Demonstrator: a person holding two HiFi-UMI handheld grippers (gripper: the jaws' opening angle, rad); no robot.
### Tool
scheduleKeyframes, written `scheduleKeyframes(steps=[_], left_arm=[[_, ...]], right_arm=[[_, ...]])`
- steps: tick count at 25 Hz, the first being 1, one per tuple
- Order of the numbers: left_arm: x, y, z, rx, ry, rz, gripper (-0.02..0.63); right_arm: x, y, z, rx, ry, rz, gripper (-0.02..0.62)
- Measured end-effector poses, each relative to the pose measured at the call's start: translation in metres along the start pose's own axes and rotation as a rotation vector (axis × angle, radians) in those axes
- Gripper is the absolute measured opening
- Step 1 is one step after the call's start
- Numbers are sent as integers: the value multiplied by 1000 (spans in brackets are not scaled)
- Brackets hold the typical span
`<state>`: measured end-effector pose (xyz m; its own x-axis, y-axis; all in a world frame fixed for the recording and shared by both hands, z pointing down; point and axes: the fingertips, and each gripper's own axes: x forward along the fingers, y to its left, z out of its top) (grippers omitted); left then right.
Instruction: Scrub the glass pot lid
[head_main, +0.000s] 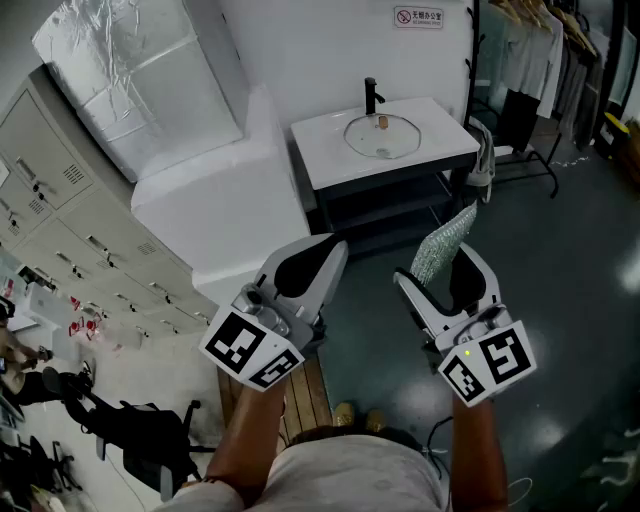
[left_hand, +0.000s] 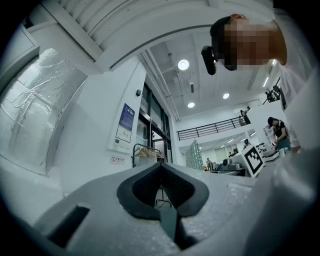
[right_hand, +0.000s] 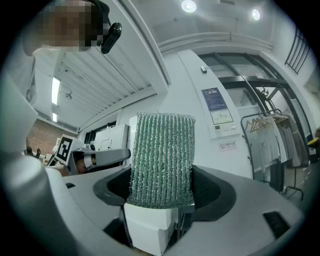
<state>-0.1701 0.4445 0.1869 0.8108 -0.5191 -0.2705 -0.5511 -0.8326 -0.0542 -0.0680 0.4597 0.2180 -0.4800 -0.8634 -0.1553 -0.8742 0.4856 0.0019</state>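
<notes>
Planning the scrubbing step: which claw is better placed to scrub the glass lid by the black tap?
Right. The right claw grips the green ribbed scouring pad; the left claw is shut, empty. The round glass pot lid lies apart from both.

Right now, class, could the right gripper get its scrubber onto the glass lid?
Probably not yet: the glass lid lies on the white table, across open floor from the right gripper. Nothing blocks it.

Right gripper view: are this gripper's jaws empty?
No, the right gripper is clamped on a green mesh scrub pad that stands up between its jaws.
</notes>
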Motion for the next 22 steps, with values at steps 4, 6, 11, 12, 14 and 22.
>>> scheduleKeyframes(steps=[4, 6, 11, 12, 14, 22], left_arm=[[0, 3, 0, -10, -1, 3, 15], [1, 4, 0, -12, -1, 5, 15], [4, 3, -2, -16, -2, 6, 15], [4, 3, -2, -18, -2, 8, 15], [7, 5, -2, -20, -1, 10, 15], [22, 0, -5, -14, 6, 22, 15]], right_arm=[[2, -1, 1, 1, 2, 2, 348], [3, -2, 0, 1, 2, 4, 348], [2, -5, 0, 14, -4, 11, 348], [2, -6, 1, 21, -8, 13, 348], [1, -9, 3, 29, -12, 14, 348], [-9, -31, 4, 41, -14, 21, 348]])
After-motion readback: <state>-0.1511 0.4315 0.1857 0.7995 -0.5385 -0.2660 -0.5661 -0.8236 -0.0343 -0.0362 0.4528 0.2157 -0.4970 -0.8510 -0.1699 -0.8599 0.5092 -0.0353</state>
